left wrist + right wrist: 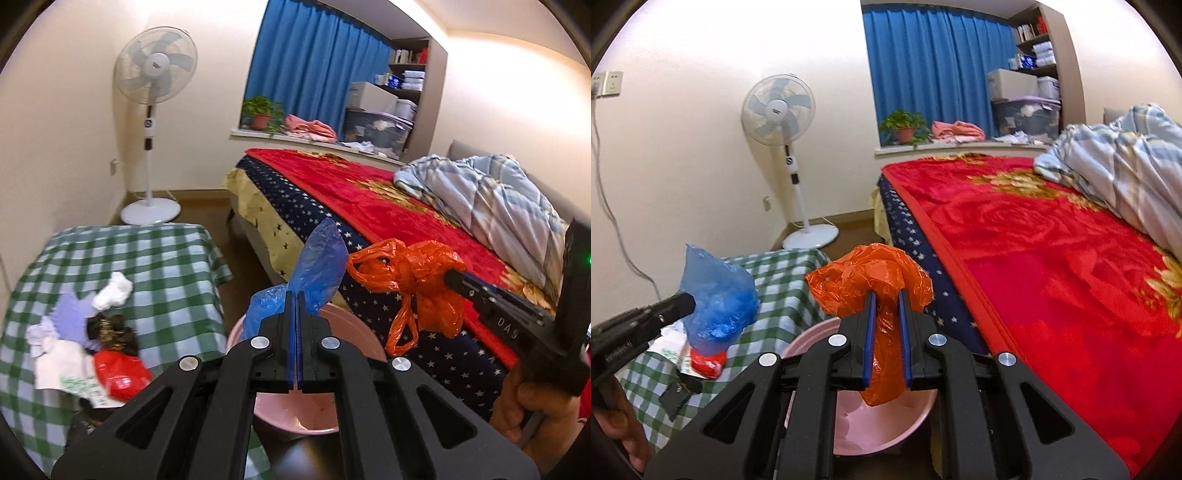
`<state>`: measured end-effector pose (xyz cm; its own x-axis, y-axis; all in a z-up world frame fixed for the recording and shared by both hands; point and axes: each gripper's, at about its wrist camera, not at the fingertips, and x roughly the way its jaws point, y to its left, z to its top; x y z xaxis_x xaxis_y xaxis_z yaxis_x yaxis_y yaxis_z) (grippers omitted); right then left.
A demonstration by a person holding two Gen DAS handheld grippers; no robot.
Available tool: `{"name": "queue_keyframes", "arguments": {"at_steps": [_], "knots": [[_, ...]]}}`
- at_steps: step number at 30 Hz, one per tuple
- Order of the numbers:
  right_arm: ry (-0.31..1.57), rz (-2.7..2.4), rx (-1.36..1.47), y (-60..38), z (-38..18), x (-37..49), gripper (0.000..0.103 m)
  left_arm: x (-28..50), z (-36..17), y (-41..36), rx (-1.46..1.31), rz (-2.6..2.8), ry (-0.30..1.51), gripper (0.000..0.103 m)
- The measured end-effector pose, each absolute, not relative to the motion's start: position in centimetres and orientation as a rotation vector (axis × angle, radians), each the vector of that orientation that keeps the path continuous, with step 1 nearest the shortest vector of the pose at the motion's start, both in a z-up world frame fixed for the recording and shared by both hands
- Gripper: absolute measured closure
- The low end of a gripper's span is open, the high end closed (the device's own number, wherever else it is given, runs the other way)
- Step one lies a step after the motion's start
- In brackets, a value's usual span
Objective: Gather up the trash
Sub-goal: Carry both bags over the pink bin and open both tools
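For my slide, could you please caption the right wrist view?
Right gripper clamps a crumpled orange plastic bag above a pink plastic basin, beside a red-blanketed bed.

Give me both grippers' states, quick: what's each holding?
Left gripper: shut on the blue plastic bag.
Right gripper: shut on the orange plastic bag.

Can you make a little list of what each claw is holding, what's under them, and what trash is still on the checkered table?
left claw: shut on the blue plastic bag
right claw: shut on the orange plastic bag
under the claws: a pink basin on the floor, between the table and the bed
green checkered table: still holds a pile of trash
trash pile: white crumpled paper, something red, a purple piece, dark scraps
bags: both in the air, not yet dropped
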<state>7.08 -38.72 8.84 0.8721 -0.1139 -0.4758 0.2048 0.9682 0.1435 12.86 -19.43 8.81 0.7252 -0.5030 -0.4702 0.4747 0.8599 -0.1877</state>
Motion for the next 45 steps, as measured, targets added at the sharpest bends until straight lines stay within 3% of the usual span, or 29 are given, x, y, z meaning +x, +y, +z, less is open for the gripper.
{"name": "queue_keyframes", "arguments": {"at_steps": [16, 35, 39, 41, 42, 45], "knots": [[0.595, -0.189, 0.197, -39.0, 5.6, 10.8, 0.091, 16.1, 3.4, -21.6, -0.080, -0.528, 0.663, 0.103], [0.614, -0.192, 0.164, -38.2, 5.1, 11.4, 0.090, 17.0, 2.2, -22.1, -0.078, -0.530, 0.695, 0.103], [0.615, -0.192, 0.164, -38.2, 5.1, 11.4, 0.079, 17.1, 2.1, -22.1, -0.095, -0.547, 0.717, 0.100], [0.613, -0.203, 0.162, -38.1, 5.1, 11.3, 0.067, 17.1, 2.0, -22.0, -0.091, -0.536, 0.719, 0.082], [0.608, -0.207, 0.162, -38.1, 5.1, 11.3, 0.062, 17.1, 2.0, -21.9, -0.095, -0.530, 0.719, 0.080], [0.602, -0.218, 0.159, -38.1, 5.2, 11.2, 0.061, 17.2, 2.2, -21.3, -0.112, -0.524, 0.713, 0.080]]}}
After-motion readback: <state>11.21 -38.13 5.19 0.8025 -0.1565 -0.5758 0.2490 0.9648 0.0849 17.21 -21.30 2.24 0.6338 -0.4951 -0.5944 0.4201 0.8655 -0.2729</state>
